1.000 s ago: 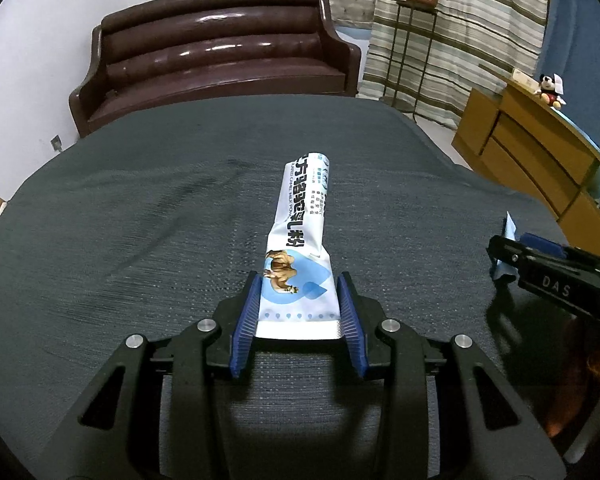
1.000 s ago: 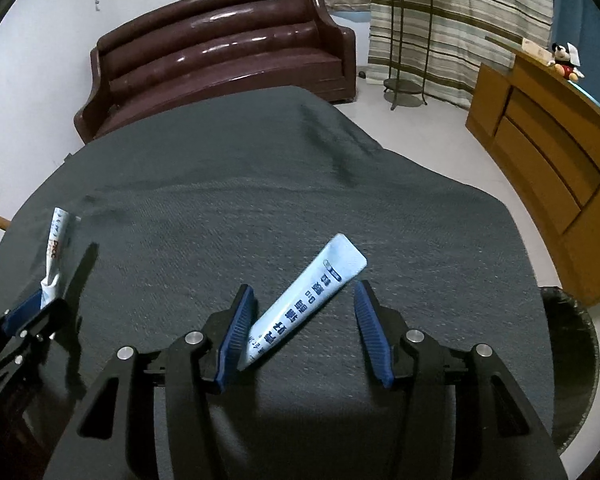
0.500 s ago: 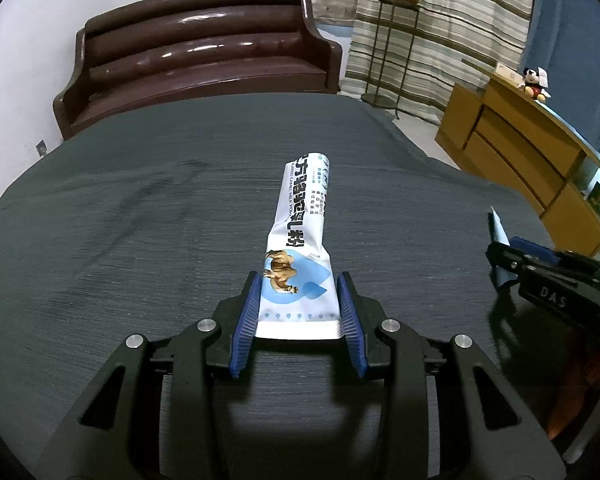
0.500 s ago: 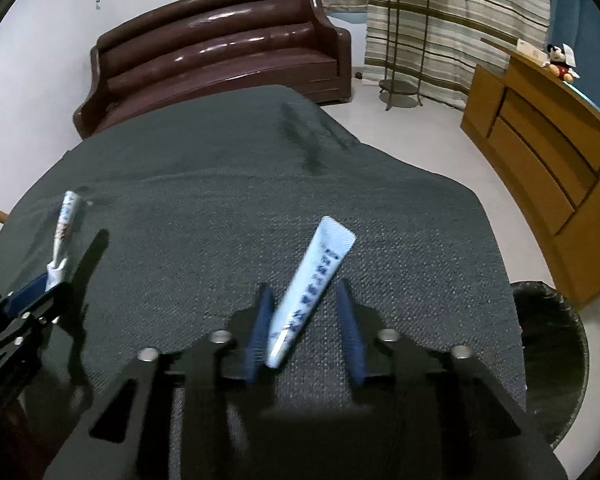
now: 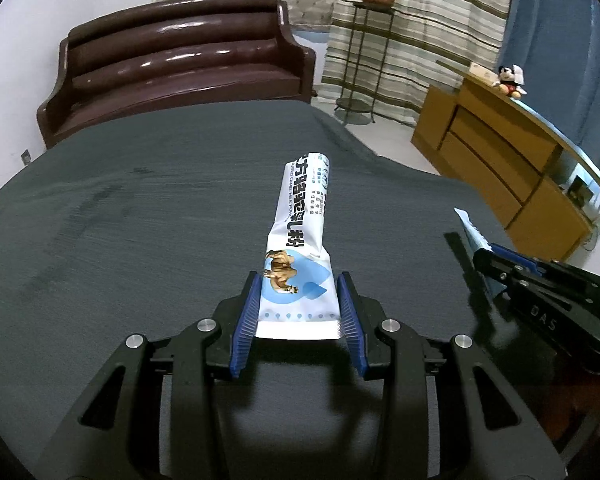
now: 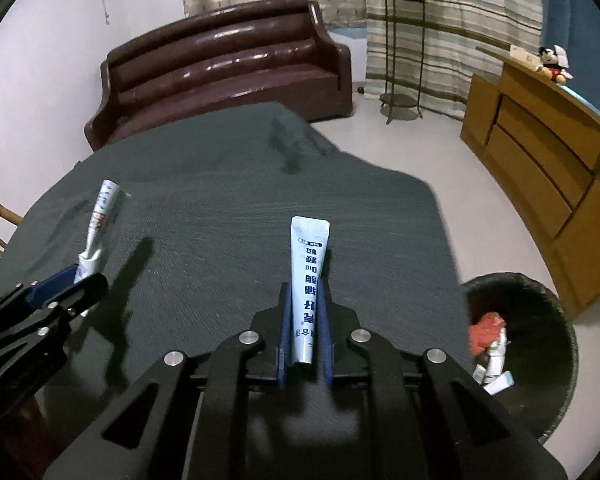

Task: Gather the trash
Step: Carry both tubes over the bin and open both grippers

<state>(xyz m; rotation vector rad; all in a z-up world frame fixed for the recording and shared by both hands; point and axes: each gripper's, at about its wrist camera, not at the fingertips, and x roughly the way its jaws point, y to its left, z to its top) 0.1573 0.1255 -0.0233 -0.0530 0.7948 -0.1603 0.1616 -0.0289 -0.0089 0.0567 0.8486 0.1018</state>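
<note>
In the left wrist view my left gripper (image 5: 299,282) is shut on a white milk-powder sachet (image 5: 305,208) with a camel picture, holding its wide sealed end above the dark cloth table (image 5: 140,220). In the right wrist view my right gripper (image 6: 305,292) has its jaws closing tight on a slim pale blue sachet (image 6: 310,256), pads pressing both sides. Each view shows the other tool: the right gripper (image 5: 500,266) at the right edge, the left gripper (image 6: 60,294) at lower left with its sachet (image 6: 100,224).
A black round bin (image 6: 560,360) stands on the floor right of the table (image 6: 220,200), with a red scrap (image 6: 488,328) and wrappers inside. Beyond the table are a brown sofa (image 6: 228,64), a plant stand (image 6: 400,52) and a wooden cabinet (image 6: 540,148).
The right jaws closed onto the blue sachet, which swung from slanted to straight along the fingers. Both grippers moved right over the table, and the bin came further into view.
</note>
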